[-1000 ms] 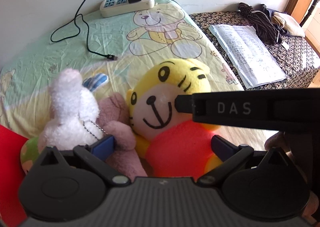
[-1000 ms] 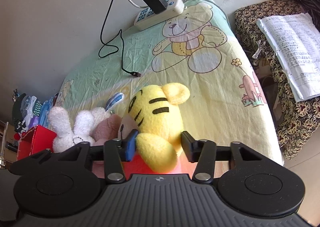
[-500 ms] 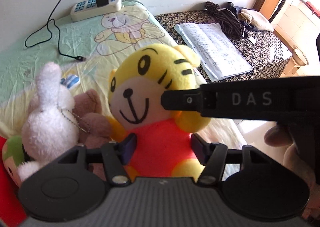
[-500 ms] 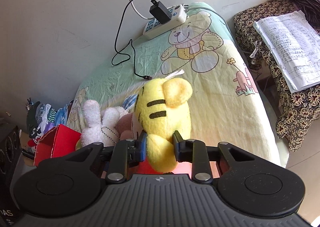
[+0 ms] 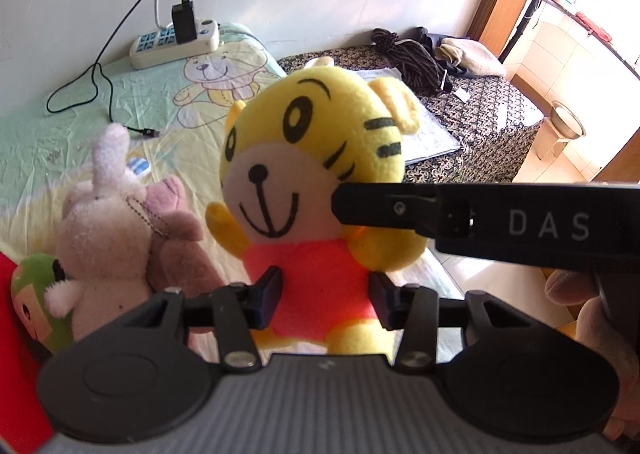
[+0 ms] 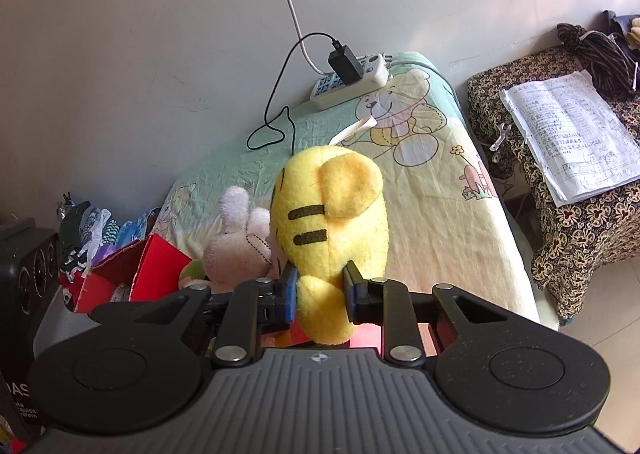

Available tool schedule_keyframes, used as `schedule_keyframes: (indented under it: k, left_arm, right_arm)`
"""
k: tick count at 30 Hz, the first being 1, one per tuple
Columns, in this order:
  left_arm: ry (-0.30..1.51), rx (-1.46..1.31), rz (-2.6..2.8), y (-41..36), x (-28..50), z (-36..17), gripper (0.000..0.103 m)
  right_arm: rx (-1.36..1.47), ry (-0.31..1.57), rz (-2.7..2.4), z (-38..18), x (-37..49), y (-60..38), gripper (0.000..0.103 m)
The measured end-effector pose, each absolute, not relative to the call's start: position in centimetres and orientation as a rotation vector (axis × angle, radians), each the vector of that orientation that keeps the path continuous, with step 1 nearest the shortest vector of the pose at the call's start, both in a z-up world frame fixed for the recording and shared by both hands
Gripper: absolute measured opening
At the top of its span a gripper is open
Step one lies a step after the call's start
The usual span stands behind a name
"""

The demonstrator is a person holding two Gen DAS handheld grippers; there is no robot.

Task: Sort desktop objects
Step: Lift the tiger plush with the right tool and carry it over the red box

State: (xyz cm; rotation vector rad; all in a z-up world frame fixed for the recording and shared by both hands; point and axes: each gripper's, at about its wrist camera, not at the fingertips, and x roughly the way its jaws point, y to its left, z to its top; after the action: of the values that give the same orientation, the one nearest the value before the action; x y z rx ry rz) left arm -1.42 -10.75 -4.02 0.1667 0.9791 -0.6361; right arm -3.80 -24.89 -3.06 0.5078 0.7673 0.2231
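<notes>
While the right gripper (image 6: 320,296) pinches the yellow tiger's (image 6: 330,209) arm, the left gripper (image 5: 325,296), jaws narrowly straddling its torso, should squeeze gently, then swing toward the red box (image 6: 132,274) at nine o'clock.

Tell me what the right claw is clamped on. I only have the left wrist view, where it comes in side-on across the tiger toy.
Observer: The right claw is shut on the yellow arm of the tiger toy, just below its head, seen here from behind.
Operator: Say what the red thing at my left edge is.
Observer: It is a red box, open at the top, beside the pink rabbit toy.
Operator: Report what lies past that box.
Observer: A black speaker stands at the far left, beyond the box.
</notes>
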Motion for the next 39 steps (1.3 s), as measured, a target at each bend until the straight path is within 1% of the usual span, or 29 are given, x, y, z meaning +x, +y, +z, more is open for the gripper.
schedule_keyframes:
  k: [9, 19, 24, 32, 39]
  left_arm:
    - [0.819, 0.16, -0.587, -7.8, -5.1, 0.1, 0.047]
    - [0.706, 0.079, -0.502, -1.2, -6.0, 3.6, 0.047]
    - [0.682, 0.059, -0.488, 3.3, -6.1, 4.2, 0.047]
    - [0.662, 0.029, -0.475, 12.5, -5.8, 4.9, 0.047]
    - [0.699, 0.024, -0.501, 18.6, -3.9, 3.5, 0.047]
  right_arm:
    - [0.47, 0.646, 0.333, 0.5, -5.8, -22.9, 0.025]
    - [0.411, 0.547, 0.465, 3.7, -5.1, -17.1, 0.025]
    - [0.45, 0.538, 0.495, 3.8, -4.3, -13.4, 0.025]
    - [0.483, 0.542, 0.53, 4.5, -3.2, -5.2, 0.025]
    - [0.433, 0.603, 0.479, 3.7, -1.5, 1.0, 0.025]
